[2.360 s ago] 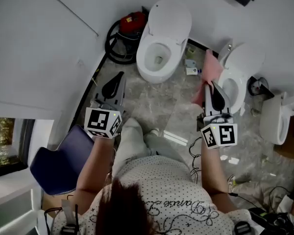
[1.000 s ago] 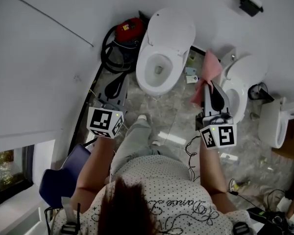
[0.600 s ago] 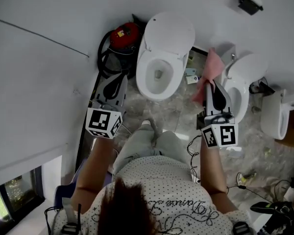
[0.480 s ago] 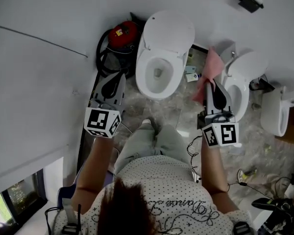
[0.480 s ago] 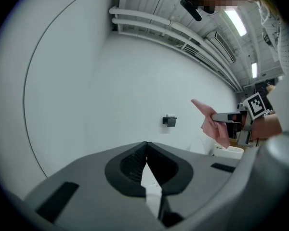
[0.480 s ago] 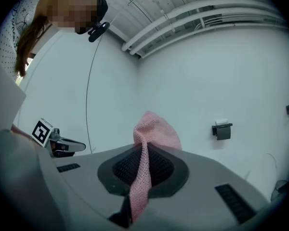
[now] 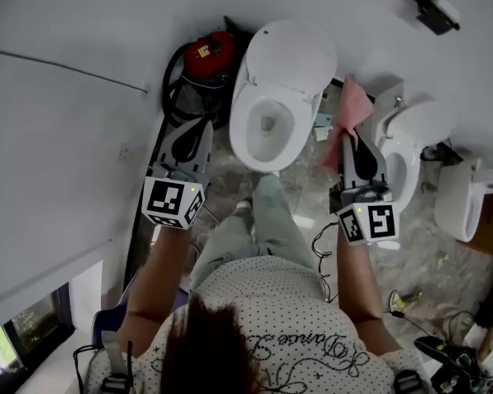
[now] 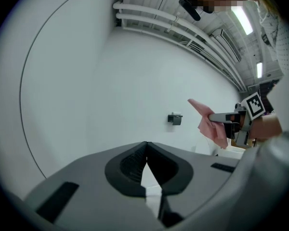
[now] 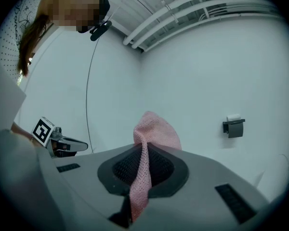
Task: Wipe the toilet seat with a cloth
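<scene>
Closer to the toilet now, right gripper holds cloth raised.

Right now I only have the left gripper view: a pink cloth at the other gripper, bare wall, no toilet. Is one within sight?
Observer: Yes. The head view shows a white toilet, lid up, straight ahead of the person.
Operator: Is the cloth really clamped?
Observer: The right gripper is shut on the pink cloth, which runs down between its jaws.
Operator: Anything beside the toilet?
Observer: A red canister with a black hose sits on the floor, left of it in the head view.
</scene>
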### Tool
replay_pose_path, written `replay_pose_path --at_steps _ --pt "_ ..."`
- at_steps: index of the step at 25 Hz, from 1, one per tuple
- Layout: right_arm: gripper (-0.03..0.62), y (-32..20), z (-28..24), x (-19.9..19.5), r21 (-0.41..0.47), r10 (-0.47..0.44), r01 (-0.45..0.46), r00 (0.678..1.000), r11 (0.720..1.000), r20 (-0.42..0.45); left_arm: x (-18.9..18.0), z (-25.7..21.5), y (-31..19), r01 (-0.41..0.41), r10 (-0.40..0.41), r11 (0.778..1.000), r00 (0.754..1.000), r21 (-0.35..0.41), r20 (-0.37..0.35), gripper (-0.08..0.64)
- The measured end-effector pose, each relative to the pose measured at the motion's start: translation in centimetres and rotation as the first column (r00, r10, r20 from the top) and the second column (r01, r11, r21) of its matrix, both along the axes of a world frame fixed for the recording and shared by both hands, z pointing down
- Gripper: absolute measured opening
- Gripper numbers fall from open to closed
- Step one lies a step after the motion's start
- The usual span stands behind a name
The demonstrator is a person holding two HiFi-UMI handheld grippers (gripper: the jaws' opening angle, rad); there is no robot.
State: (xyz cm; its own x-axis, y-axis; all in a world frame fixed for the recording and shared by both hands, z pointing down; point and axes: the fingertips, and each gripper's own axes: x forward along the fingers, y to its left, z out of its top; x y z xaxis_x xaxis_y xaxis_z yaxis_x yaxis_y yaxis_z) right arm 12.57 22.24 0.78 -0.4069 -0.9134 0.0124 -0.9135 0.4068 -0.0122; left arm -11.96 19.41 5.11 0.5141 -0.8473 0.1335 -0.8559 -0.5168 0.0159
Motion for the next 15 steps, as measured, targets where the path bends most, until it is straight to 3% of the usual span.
replay_pose_path --at_steps 6,15 --pt "0.029 -6.2 0.0 0.0 0.009 -0.058 0.057 0.998 0.998 0.007 0.7 0.2 -4.9 0.031 -0.031 1.000 1.000 0.002 0.003 0.002" --pt "0.029 -17.3 0.5 3.5 -0.016 -0.133 0.134 0.991 0.991 0.016 3.6 0.3 -14.4 0.100 -0.099 0.995 0.995 -0.014 0.025 0.002"
